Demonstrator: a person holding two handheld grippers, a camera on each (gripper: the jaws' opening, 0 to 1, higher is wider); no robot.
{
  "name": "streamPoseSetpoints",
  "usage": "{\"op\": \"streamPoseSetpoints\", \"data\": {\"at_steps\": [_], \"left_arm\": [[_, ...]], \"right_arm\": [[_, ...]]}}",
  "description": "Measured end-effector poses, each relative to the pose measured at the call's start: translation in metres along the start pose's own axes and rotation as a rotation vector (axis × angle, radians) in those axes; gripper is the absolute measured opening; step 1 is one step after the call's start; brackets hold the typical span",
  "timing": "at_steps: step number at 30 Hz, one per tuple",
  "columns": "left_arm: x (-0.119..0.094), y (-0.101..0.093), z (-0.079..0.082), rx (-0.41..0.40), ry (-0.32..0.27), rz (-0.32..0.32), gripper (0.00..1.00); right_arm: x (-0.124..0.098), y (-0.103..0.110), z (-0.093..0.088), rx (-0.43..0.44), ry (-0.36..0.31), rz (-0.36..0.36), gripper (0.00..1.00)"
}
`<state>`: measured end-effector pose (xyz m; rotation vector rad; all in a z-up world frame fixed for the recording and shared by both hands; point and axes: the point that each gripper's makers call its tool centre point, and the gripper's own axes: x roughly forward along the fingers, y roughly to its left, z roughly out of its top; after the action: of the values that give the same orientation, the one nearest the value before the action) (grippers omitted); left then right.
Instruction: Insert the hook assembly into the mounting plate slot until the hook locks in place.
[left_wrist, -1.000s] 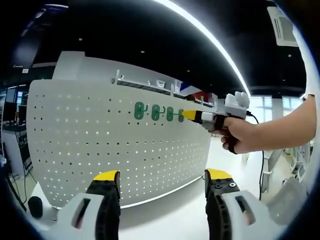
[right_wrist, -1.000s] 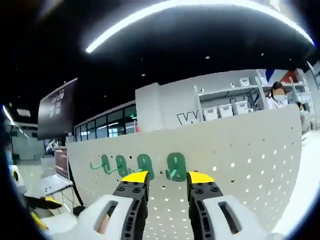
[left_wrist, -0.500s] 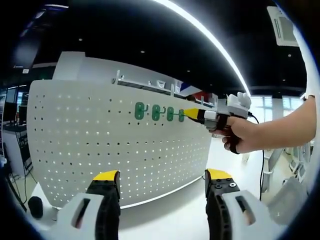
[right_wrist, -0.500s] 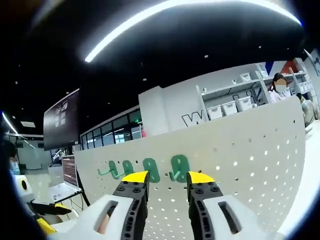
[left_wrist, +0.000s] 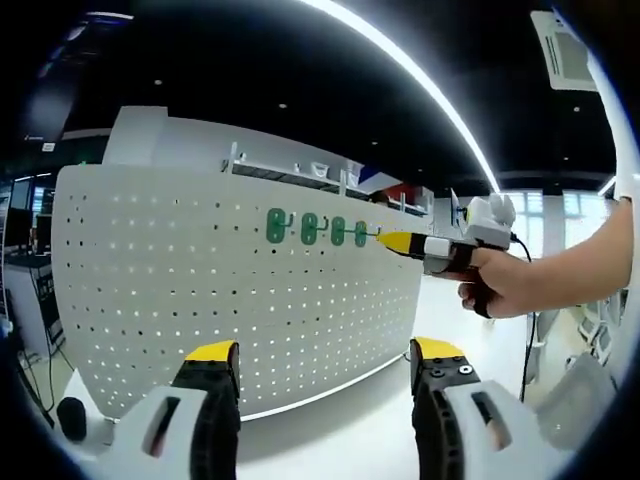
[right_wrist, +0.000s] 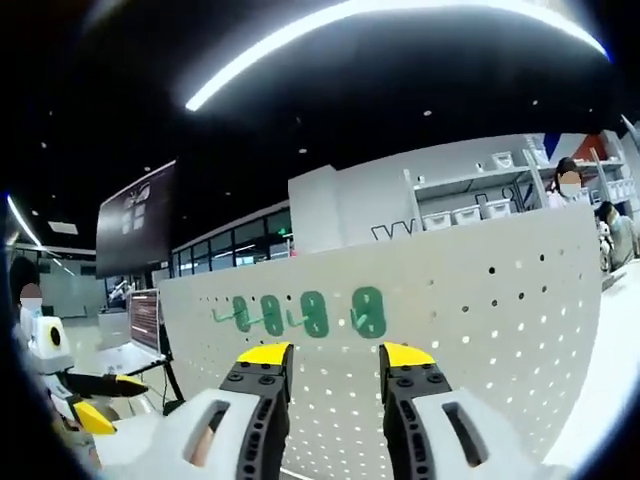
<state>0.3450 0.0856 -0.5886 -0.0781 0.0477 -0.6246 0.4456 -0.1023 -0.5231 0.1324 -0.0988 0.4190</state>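
A white pegboard mounting plate stands upright on a table. Several green hooks hang in a row near its top, and the rightmost hook sits on the board. In the left gripper view, a hand holds my right gripper just right of that hook, a small gap away. In the right gripper view the same hook hangs on the plate beyond my right gripper, which is open and holds nothing. My left gripper is open low in front of the board, with nothing between its fingers.
The board stands on a white tabletop. Behind it are shelves with white bins and a person. A dark monitor hangs at the left of the right gripper view. There is free room in front of the board.
My right gripper has drawn back to the right, away from the rightmost hook, which stays on the board. Its jaws stand a little wider apart. The left gripper has not moved.
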Motion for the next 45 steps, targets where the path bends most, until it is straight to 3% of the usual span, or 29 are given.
{"op": "streamPoseSetpoints", "data": {"at_steps": [29,45], "left_arm": [[-0.005,0.003,0.008,-0.01,-0.029,0.003,0.73],[-0.007,-0.004,0.009,-0.005,-0.034,-0.011,0.73]], "right_arm": [[-0.048,0.037,-0.027,-0.038,0.052,0.136,0.42],[-0.07,0.044,-0.04,-0.036,0.089,0.161,0.45]]}}
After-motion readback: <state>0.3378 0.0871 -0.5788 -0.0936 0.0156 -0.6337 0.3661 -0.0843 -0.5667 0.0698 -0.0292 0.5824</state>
